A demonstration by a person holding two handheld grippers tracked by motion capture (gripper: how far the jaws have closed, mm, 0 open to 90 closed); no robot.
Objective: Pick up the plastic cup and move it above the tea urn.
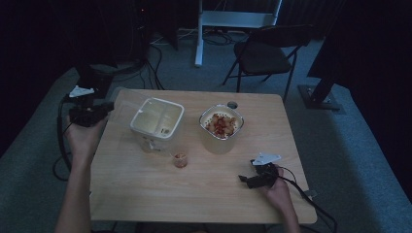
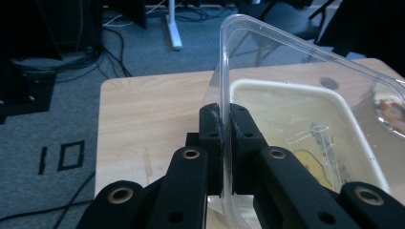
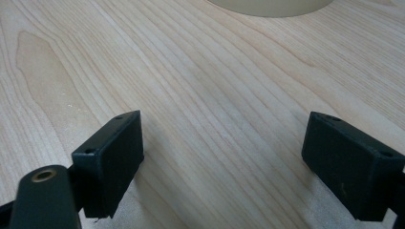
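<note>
Lid (image 2: 286, 52), clear plastic, is pinched on edge in the left tongs (image 2: 222, 143): jaws closed flat against its rim, one on either side. It stands near upright just off the left side of the rectangular tub (image 1: 156, 124), above the desk's (image 1: 204, 194) left edge. Held by the rim this way, the tub mouth is left open and the lid's flat face stays clear of the contents. In the high view the lid (image 1: 127, 109) reads only as a faint pale sheet between the left tongs (image 1: 104, 109) and tub.

Tub interior looks pale and mostly empty; contents hard to tell in the dim light.

Round tub (image 1: 221, 128) sits just right of the first, uncovered, with reddish-brown pieces on top. Small cup (image 1: 180, 160) with something red stands in front, between the two tubs, close to both. Grouping suggests transfer between containers, hence both mouths open.

Right tongs (image 1: 248, 178) rest low near the desk's front right, jaws spread wide, holding nothing. In the right gripper view the right tongs (image 3: 222, 157) point toward the round tub's base (image 3: 270, 7), well short of it. Probably parked while the left hand (image 1: 82, 136) manages the lid.

Folding chair (image 1: 267, 51) stands beyond the desk.
</note>
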